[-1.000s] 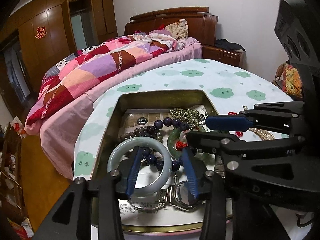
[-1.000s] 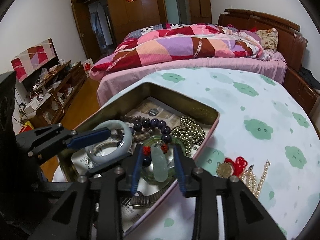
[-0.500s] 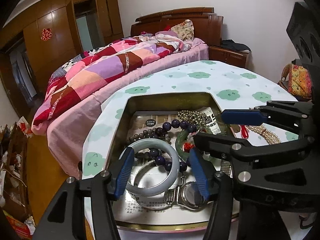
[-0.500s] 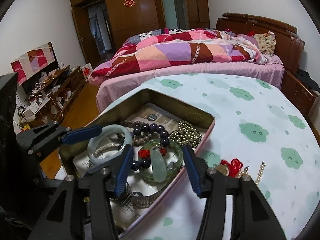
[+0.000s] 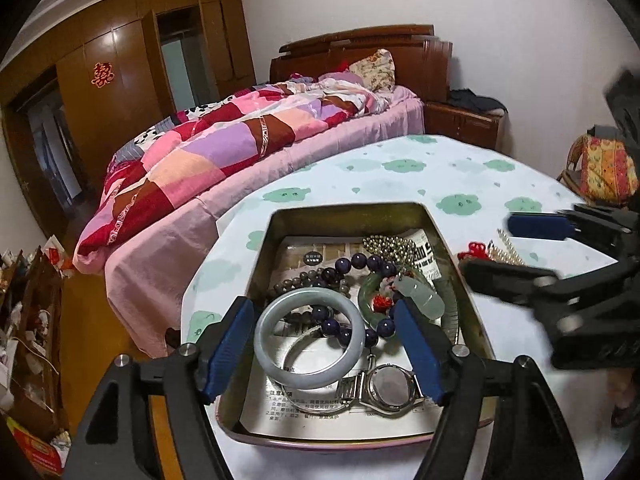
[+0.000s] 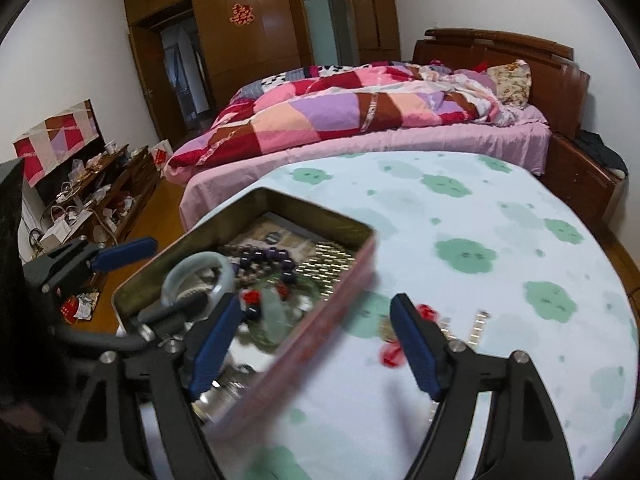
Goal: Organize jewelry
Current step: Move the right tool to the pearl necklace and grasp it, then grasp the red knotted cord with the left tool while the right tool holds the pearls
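The left gripper (image 5: 326, 344) hangs over the near end of the metal tin (image 5: 348, 212), its blue pads spread and still opening; the pale jade bangle (image 5: 309, 338) lies between them but neither pad presses on it. The bangle rests flat in the tin on printed paper, overlapping a string of dark purple beads (image 5: 362, 261). Just beside it to the right lie a green bangle (image 5: 366, 300) and a pale jade pendant (image 5: 420, 292) with red knots, a heap of small gold beads (image 5: 390, 243) farther back, and a metal wristwatch (image 5: 386, 390) at the near edge. The right gripper (image 6: 316, 340) is likewise opening, its pads wide apart and holding nothing; its left pad sits over the tin's corner, its right pad over the bench (image 6: 500, 220), which wears a white cloth with green clouds. A red-corded charm (image 6: 392, 354) and a pearl strand (image 5: 508, 246) lie on the cloth outside the tin, blurred in the right wrist view.
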A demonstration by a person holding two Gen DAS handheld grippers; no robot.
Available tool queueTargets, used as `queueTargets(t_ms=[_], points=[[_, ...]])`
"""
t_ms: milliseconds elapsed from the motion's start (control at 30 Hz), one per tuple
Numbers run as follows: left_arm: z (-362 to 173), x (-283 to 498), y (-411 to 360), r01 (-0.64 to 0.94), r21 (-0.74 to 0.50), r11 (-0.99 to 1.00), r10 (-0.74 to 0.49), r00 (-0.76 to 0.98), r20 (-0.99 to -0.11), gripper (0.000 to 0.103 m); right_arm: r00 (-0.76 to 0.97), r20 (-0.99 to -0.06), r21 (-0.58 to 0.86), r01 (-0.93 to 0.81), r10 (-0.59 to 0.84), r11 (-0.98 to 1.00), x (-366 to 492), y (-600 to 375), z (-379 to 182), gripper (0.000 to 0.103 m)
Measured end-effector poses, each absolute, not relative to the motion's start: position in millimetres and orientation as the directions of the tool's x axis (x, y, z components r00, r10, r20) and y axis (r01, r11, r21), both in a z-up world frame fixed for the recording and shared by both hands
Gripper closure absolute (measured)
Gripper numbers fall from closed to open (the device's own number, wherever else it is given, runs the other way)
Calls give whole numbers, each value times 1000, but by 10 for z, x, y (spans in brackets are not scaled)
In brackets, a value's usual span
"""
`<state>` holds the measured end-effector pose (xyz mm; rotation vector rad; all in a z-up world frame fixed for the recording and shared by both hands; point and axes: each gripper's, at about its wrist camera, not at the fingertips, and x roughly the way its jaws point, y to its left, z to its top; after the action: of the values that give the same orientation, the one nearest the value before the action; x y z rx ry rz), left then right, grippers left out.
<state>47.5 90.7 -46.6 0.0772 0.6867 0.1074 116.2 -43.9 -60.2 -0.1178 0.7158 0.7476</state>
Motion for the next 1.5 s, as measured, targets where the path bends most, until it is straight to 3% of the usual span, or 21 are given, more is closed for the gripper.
queueTargets(t_ms=[333, 567, 700, 800, 833, 867, 1233, 1400, 1467, 1500], points=[[-439, 445, 929, -119, 54, 991, 126, 763, -634, 29, 582, -683, 168, -463, 442, 870, 1316, -1310, -811, 18], [-427, 416, 802, -101, 34, 994, 100, 762, -640, 29, 530, -716, 150, -518, 454, 842, 1273, -1188, -877, 28], [-428, 429, 724, -85, 28, 996, 83, 761, -644, 29, 503, -764, 63, -565, 404, 822, 1267, -973, -998, 33], [-420, 446, 653, -69, 33, 997, 74, 762, -644, 29, 468, -800, 46, -577, 377, 815, 1324, -902, -1107, 54], [-416, 456, 625, -64, 36, 997, 72, 762, -644, 29, 479, -797, 35, -571, 368, 820, 1331, -909, -1101, 74], [-406, 467, 589, -55, 38, 998, 66, 764, -642, 29, 472, -798, 45, -573, 374, 818, 1346, -924, -1103, 87], [-259, 684, 11, 108, 52, 993, -53, 785, -617, 29, 586, -768, 35, -364, 259, 931, 1558, -1646, -1010, 88], [-401, 989, -308, 168, 51, 985, -92, 744, -662, 30, 595, -755, 94, -321, 277, 942, 1608, -1857, -971, 88], [-472, 1081, -388, 183, 48, 982, -101, 719, -688, 48, 598, -749, 96, -327, 285, 940, 1591, -1850, -958, 88], [-535, 1158, -433, 197, 40, 980, -111, 694, -711, 51, 599, -746, 100, -331, 291, 938, 1581, -1850, -949, 88]])
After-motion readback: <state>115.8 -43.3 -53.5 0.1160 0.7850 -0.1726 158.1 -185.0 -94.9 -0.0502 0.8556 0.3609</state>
